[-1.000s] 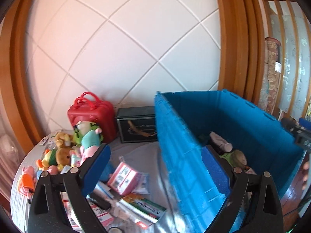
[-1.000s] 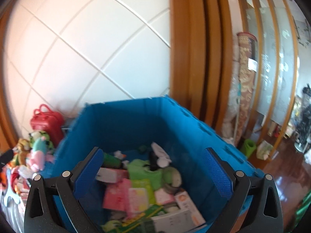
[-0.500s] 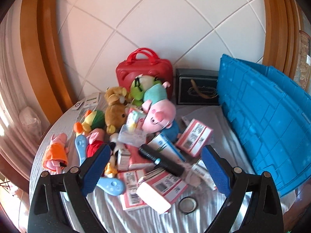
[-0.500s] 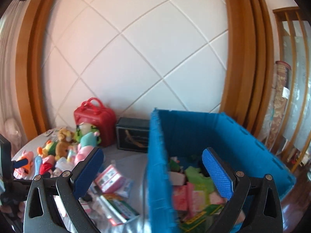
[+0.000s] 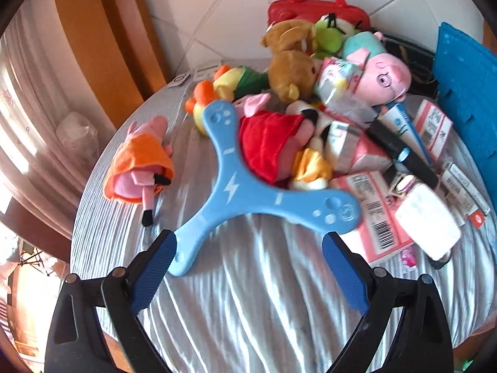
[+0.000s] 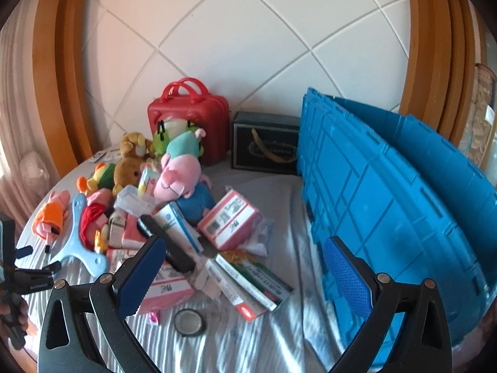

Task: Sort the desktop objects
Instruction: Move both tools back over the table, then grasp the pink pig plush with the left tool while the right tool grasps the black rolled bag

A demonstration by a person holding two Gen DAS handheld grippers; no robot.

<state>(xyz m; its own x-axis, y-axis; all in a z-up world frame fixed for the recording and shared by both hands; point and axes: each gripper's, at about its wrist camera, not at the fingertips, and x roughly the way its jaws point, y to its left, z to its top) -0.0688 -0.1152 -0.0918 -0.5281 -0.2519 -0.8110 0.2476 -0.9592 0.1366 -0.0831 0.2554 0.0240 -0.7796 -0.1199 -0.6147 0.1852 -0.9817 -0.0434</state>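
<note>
My left gripper [image 5: 248, 267] is open and empty, low over the cloth, just in front of a light blue three-armed boomerang [image 5: 236, 183]. Behind it lie plush toys: a red-dressed pig [image 5: 270, 143], an orange-dressed pig [image 5: 139, 158], a big pink pig [image 5: 382, 77] and a brown bear [image 5: 289, 74]. My right gripper [image 6: 242, 267] is open and empty above pink boxes [image 6: 230, 220] and a green carton [image 6: 257, 276]. The blue crate [image 6: 388, 205] stands at the right.
A red case [image 6: 186, 118] and a dark box [image 6: 264, 149] stand against the tiled wall. A black tape roll [image 6: 189, 323] lies near the front. The round table's left edge [image 5: 90, 186] is close to the left gripper, which shows in the right view [image 6: 18, 267].
Both grippers swung left, away from the crate. The left one dropped toward the boomerang and toys. The right one now looks over the pile of boxes instead of into the crate.
</note>
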